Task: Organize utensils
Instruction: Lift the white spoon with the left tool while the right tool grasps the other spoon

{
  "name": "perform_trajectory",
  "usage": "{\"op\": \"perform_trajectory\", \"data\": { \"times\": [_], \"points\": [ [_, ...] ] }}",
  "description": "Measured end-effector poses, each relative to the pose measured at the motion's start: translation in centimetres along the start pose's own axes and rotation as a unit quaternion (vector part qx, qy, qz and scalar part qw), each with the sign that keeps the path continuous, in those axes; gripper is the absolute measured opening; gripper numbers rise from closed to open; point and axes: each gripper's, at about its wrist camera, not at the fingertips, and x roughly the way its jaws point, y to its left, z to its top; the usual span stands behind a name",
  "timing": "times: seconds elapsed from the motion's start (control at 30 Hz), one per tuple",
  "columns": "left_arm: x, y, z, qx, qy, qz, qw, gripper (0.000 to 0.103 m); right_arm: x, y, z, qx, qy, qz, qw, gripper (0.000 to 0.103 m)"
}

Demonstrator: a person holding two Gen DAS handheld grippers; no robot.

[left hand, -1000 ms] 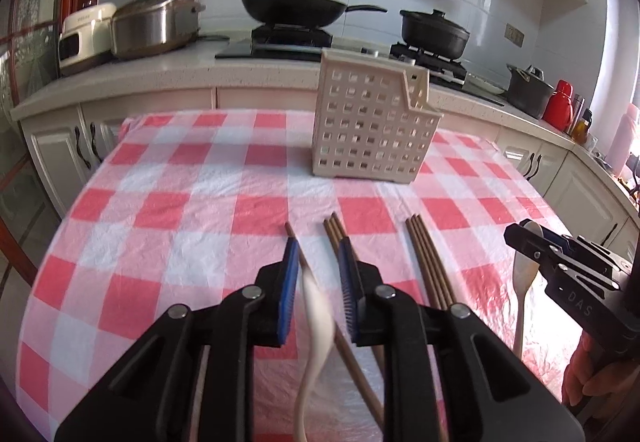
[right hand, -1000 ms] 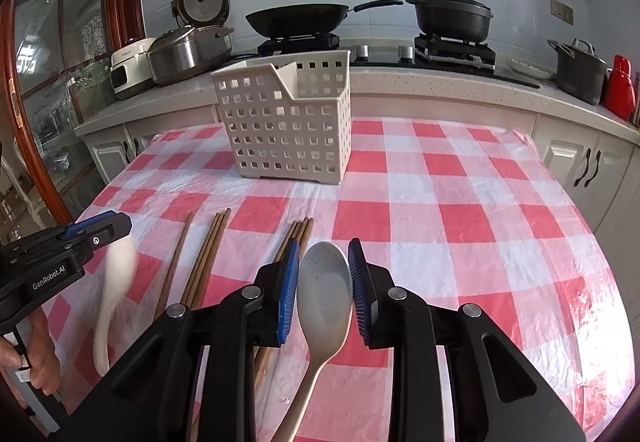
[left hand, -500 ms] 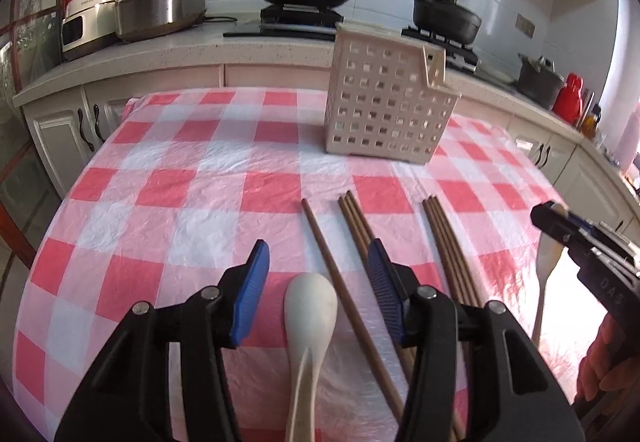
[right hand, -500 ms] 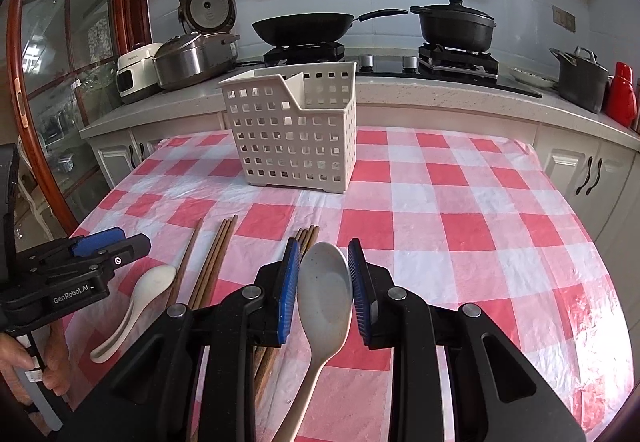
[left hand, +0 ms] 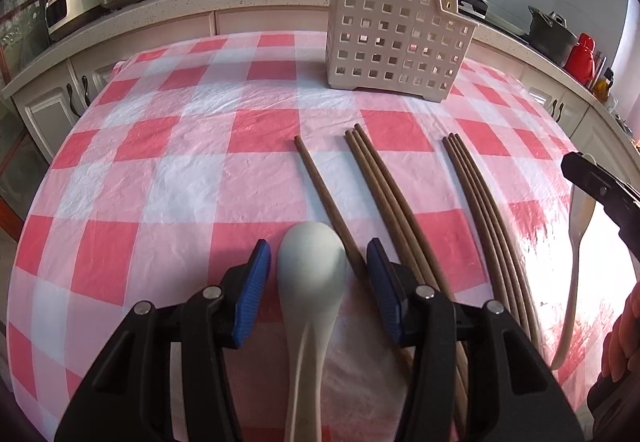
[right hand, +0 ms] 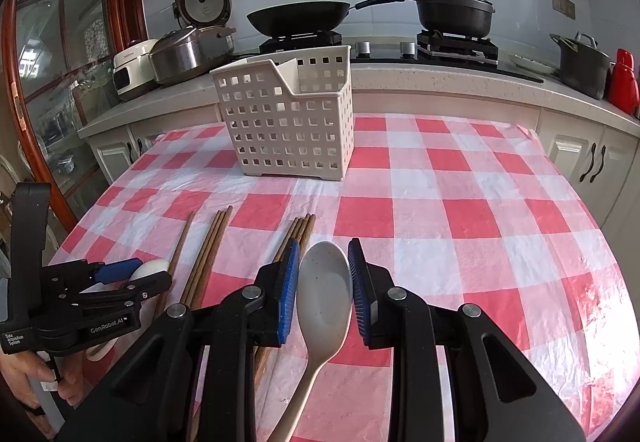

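A white slotted utensil basket [left hand: 396,29] stands at the far middle of the checked table; it also shows in the right wrist view [right hand: 288,117]. My left gripper [left hand: 318,278] is open, its pads either side of a white spoon [left hand: 310,282] that lies bowl-down on the cloth. My right gripper [right hand: 323,294] is shut on a second white spoon [right hand: 324,302], bowl up, held above the table. Brown chopsticks [left hand: 384,193] lie in groups between the two grippers, also in the right wrist view [right hand: 208,250].
The table has a red and white checked cloth [right hand: 460,209]. Behind it runs a counter with rice cookers [right hand: 180,49], a stove with a wok [right hand: 298,17] and a black pot [right hand: 452,11], another pot [right hand: 582,61] and a red flask [right hand: 622,81].
My left gripper has opened and let its spoon down onto the cloth, and it sits lower and nearer the table. My right gripper has kept its hold on its spoon.
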Motion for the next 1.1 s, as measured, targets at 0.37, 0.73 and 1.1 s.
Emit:
{"op": "perform_trajectory", "data": {
  "times": [0.37,0.73,1.1],
  "points": [
    [-1.8,0.7,-0.9,-0.006,-0.007,0.004,0.9999,0.040,-0.6,0.5,-0.1,-0.006,-0.003,0.003,1.000,0.026],
    [-0.3,-0.3,-0.4,0.019,-0.003,0.013,0.9997,0.034,-0.7,1.3,-0.1,-0.023,-0.004,0.003,1.000,0.026],
    [-5.6,0.1,1.5,-0.008,-0.105,-0.009,0.9944,0.034,-1.5,1.9,1.3,-0.043,-0.032,0.004,0.999,0.026]
  ]
}}
